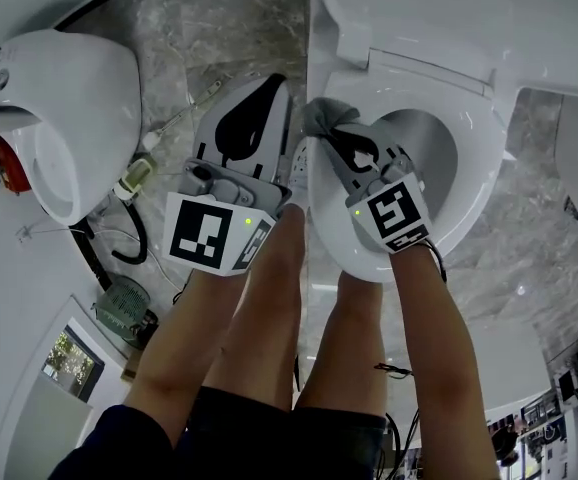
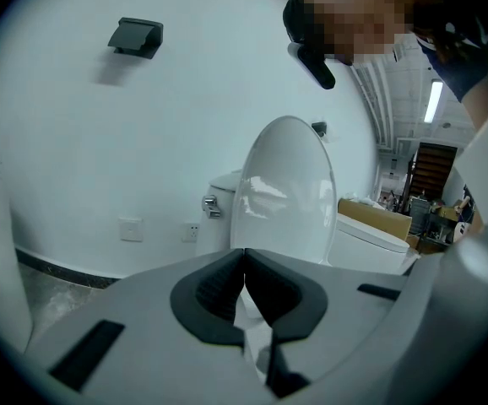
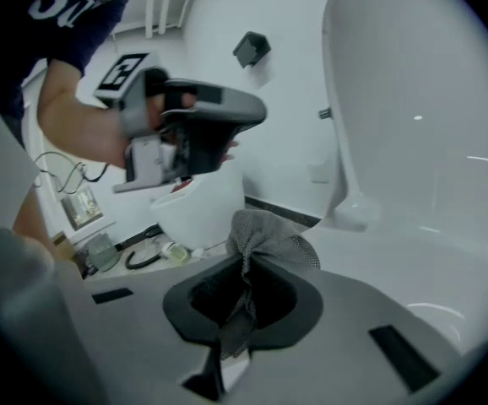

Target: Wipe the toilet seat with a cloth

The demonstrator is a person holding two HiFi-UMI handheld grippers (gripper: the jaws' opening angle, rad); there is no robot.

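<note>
The white toilet seat (image 1: pixel 474 158) lies down on its bowl, with the lid (image 3: pixel 421 99) raised behind it. My right gripper (image 1: pixel 331 136) is shut on a grey mesh cloth (image 1: pixel 325 115), which bunches out past the jaw tips at the seat's left rim. In the right gripper view the cloth (image 3: pixel 265 234) sticks up between the shut jaws of that gripper (image 3: pixel 248 258), with the seat (image 3: pixel 396 260) just beyond. My left gripper (image 1: pixel 269 88) hangs over the floor left of the toilet. Its jaws (image 2: pixel 244 253) are shut with nothing in them and face a toilet lid (image 2: pixel 283 192).
A second white toilet (image 1: pixel 64 118) stands at the left with a red part on its side. On the marble floor (image 1: pixel 219 28) between the two lie black cables (image 1: pixel 129 238) and a small bottle (image 1: pixel 137 174). A black holder (image 2: pixel 136 37) hangs on the wall.
</note>
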